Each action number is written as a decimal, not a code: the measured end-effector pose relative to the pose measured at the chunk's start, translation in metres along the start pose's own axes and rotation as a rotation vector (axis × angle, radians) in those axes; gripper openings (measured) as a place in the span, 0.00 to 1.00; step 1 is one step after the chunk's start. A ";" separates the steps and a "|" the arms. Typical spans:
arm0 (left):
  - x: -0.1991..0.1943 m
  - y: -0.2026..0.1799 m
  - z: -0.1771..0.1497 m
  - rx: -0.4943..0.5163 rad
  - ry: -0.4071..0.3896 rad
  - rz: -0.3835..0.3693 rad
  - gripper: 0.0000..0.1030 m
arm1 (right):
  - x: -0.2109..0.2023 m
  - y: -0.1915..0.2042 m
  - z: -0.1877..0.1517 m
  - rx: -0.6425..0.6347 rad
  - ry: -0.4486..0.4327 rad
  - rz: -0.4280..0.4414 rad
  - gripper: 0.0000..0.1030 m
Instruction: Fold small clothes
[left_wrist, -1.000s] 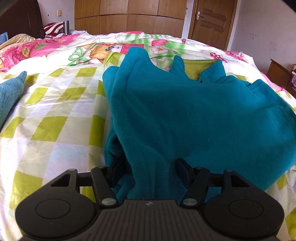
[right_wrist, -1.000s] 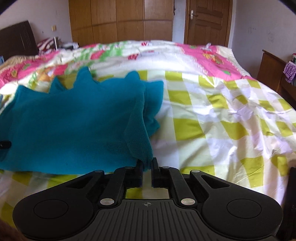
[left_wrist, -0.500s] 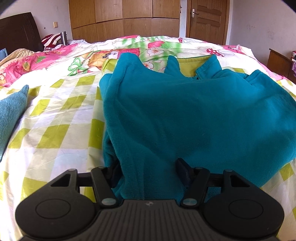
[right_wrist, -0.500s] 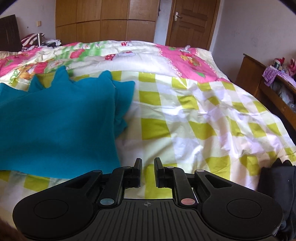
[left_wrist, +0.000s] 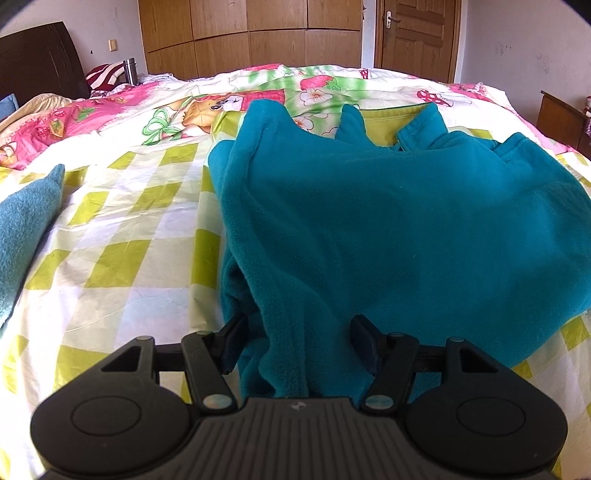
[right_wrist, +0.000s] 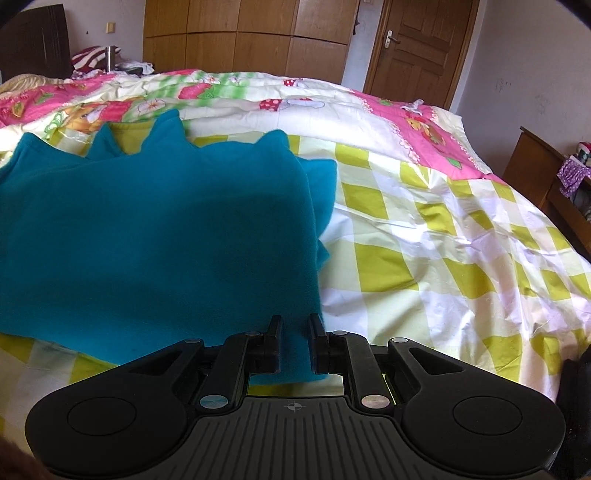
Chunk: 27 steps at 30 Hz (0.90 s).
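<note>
A teal fleece garment (left_wrist: 388, 221) lies spread on the yellow-and-white checked bed cover (left_wrist: 122, 229). My left gripper (left_wrist: 299, 339) stands open and wide at the garment's near left corner. A bunched fold of fleece sits between its fingers, and I see no squeeze on it. In the right wrist view the same garment (right_wrist: 166, 240) fills the left half. My right gripper (right_wrist: 295, 332) hovers at the near right corner. Its jaws stand a narrow gap apart, and teal cloth shows through that gap.
A blue towel-like cloth (left_wrist: 26, 229) lies at the left edge of the bed. A pink cartoon quilt (left_wrist: 92, 114) covers the far part. A dark garment (right_wrist: 572, 387) and a wooden cabinet (right_wrist: 535, 177) sit at the right. Bare checked cover (right_wrist: 424, 240) stretches right of the garment.
My right gripper let go of the garment's corner, swung out to the right, then came back left over the corner with its jaws slightly apart. The left gripper kept still.
</note>
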<state>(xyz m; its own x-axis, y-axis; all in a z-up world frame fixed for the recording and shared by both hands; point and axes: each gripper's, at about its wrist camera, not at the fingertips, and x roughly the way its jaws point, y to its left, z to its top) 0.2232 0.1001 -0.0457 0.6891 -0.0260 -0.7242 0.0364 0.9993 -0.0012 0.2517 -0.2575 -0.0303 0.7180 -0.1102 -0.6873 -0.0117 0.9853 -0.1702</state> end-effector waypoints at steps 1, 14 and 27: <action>0.000 0.001 0.001 -0.004 0.003 -0.001 0.73 | 0.006 -0.005 -0.004 0.008 0.021 -0.028 0.16; 0.007 0.022 0.010 -0.053 0.023 0.021 0.74 | 0.029 -0.033 0.010 0.210 0.021 0.031 0.40; 0.021 0.033 0.017 -0.160 -0.012 -0.030 0.80 | 0.050 -0.038 0.016 0.373 0.080 0.289 0.72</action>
<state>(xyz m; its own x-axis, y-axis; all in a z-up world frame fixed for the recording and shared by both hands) 0.2511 0.1322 -0.0499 0.6985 -0.0549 -0.7135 -0.0584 0.9893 -0.1334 0.2986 -0.2986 -0.0471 0.6658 0.1804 -0.7240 0.0576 0.9550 0.2909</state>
